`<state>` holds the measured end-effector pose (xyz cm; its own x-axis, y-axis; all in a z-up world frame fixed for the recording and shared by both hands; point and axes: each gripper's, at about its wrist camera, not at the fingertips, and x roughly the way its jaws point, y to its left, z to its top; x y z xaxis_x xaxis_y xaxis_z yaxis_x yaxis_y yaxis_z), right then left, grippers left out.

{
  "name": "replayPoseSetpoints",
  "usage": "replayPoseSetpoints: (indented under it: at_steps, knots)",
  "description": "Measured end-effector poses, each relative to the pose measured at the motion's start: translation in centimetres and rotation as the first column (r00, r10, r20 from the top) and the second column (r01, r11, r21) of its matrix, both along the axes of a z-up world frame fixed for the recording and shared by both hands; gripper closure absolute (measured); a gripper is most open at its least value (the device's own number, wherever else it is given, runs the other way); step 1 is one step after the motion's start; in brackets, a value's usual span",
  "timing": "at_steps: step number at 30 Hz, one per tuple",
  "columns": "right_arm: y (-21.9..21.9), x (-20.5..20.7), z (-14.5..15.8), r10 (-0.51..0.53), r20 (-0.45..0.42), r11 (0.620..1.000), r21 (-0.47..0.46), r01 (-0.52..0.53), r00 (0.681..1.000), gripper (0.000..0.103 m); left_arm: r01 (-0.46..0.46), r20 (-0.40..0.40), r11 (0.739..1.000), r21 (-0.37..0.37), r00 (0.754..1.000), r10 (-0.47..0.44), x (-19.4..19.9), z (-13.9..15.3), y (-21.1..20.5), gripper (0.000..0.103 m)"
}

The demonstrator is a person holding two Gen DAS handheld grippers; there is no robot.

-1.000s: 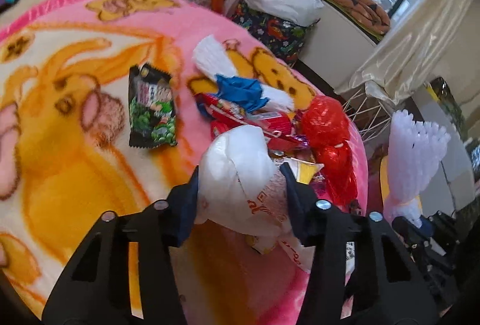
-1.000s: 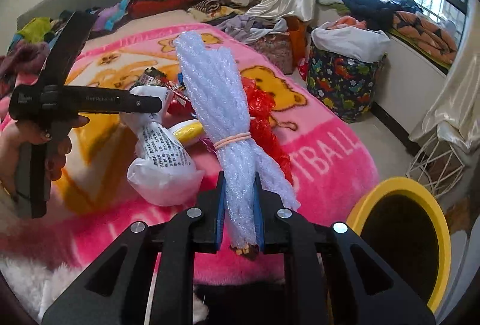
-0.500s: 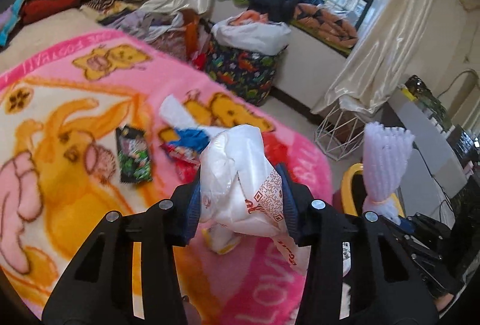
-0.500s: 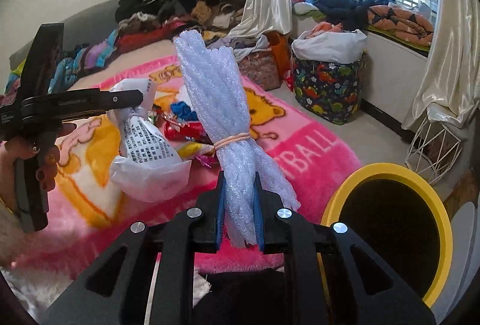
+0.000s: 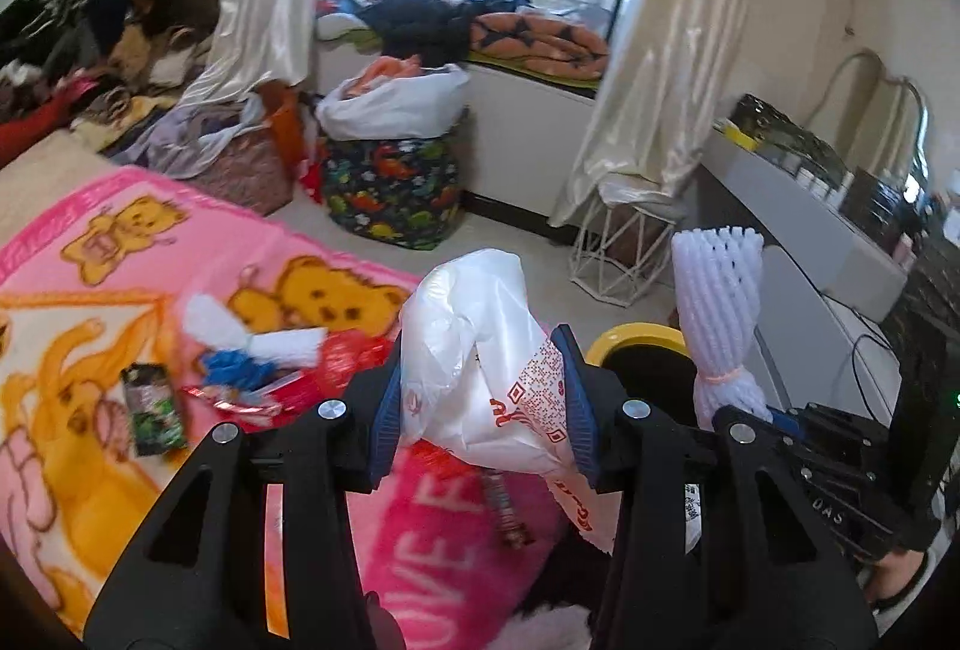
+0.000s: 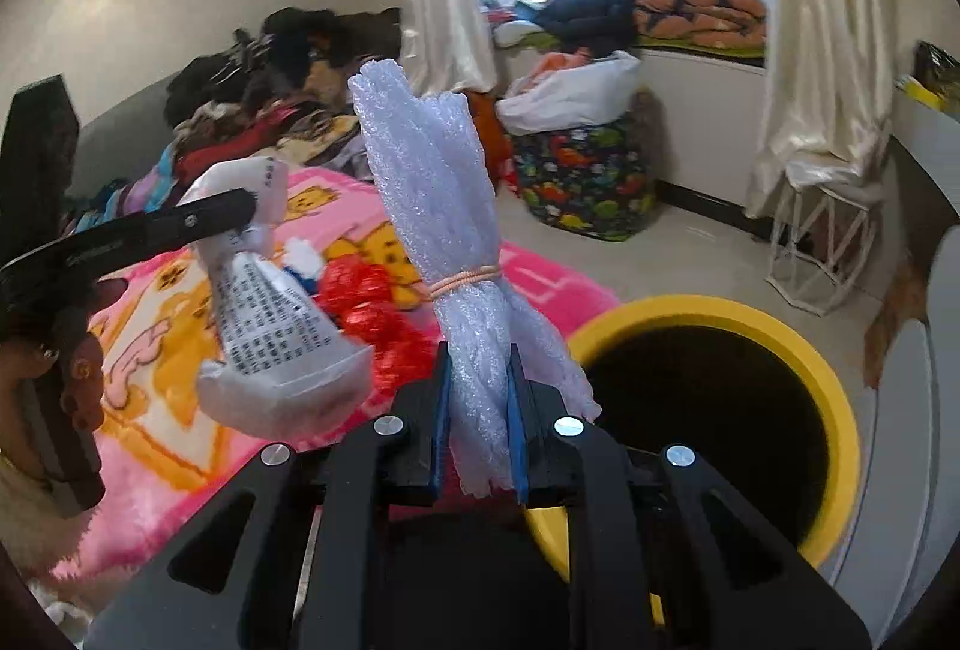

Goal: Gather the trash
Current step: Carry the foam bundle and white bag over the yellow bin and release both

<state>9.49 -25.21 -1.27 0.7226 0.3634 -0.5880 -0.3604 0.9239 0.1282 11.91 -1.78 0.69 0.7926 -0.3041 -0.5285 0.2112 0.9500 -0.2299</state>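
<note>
My left gripper (image 5: 480, 398) is shut on a white plastic bag (image 5: 480, 350) with red print, held in the air over the edge of the pink blanket (image 5: 90, 470). The right gripper (image 6: 479, 410) is shut on a bundle of white foam netting (image 6: 432, 206) tied with an orange rubber band, standing upright. A yellow-rimmed bin (image 6: 708, 314) with a dark inside sits just right of that bundle, and its rim (image 5: 636, 335) shows behind the bag too. More trash lies on the blanket: red wrappers (image 5: 342, 356), a blue scrap (image 5: 231, 365) and a green snack packet (image 5: 150, 407).
A dinosaur-print laundry bag (image 5: 390, 194) stands on the floor by the window. A white wire stool (image 5: 624, 242) is under the curtain. Clothes are piled at the bed's far side (image 5: 90, 50). A white desk (image 5: 810, 224) runs along the right wall.
Both grippers rose and swung right, away from the blanket and toward the yellow bin, each keeping its load. The bin now fills much more of the right wrist view.
</note>
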Motion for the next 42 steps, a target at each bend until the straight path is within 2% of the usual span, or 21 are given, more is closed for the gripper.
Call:
replayPoseSetpoints:
  at_steps: [14,27,33,35,36,37,38,39,41,42]
  knots:
    - [-7.7,0.6,-0.6,-0.181,-0.021,0.978,0.099,0.183,0.983,0.087,0.119,0.020,0.990,0.079,0.992,-0.121,1.5,-0.1,-7.2,0.065]
    - [-13.7,1.8,-2.9,-0.305,-0.158,0.930,0.163,0.330,0.939,0.087,0.191,-0.035,0.973,0.129,0.981,-0.188,4.5,-3.7,-13.4,0.065]
    - [-15.1,2.1,-4.5,-0.331,-0.227,0.905,0.200,0.376,0.916,0.085,0.217,-0.098,0.968,0.124,0.974,-0.205,6.8,-5.9,-15.4,0.064]
    - [-15.4,2.2,-4.6,-0.327,-0.236,0.905,0.200,0.376,0.915,0.079,0.236,-0.114,0.966,0.103,0.968,-0.225,7.5,-6.3,-15.7,0.058]
    - [-15.4,2.3,-4.7,-0.331,-0.236,0.905,0.194,0.378,0.914,0.066,0.243,-0.122,0.966,0.091,0.965,-0.231,7.7,-6.5,-15.7,0.055]
    - [-15.5,2.2,-4.6,-0.347,-0.231,0.901,0.186,0.391,0.909,0.053,0.245,-0.135,0.967,0.064,0.963,-0.235,7.9,-6.8,-15.6,0.044]
    - [-15.4,2.0,-4.6,-0.358,-0.227,0.898,0.185,0.400,0.906,0.050,0.251,-0.143,0.967,0.045,0.960,-0.243,8.0,-7.0,-15.8,0.035]
    - [-15.6,2.0,-4.7,-0.360,-0.229,0.894,0.192,0.405,0.904,0.047,0.251,-0.144,0.968,0.022,0.959,-0.245,7.9,-7.2,-15.5,0.032]
    - [-15.9,2.0,-4.9,-0.371,-0.238,0.885,0.201,0.419,0.898,0.044,0.234,-0.140,0.972,0.018,0.963,-0.229,7.8,-7.4,-15.3,0.011]
    - [-16.1,2.0,-4.9,-0.376,-0.240,0.881,0.206,0.425,0.895,0.044,0.220,-0.142,0.975,0.006,0.966,-0.217,7.7,-7.5,-14.9,0.011]
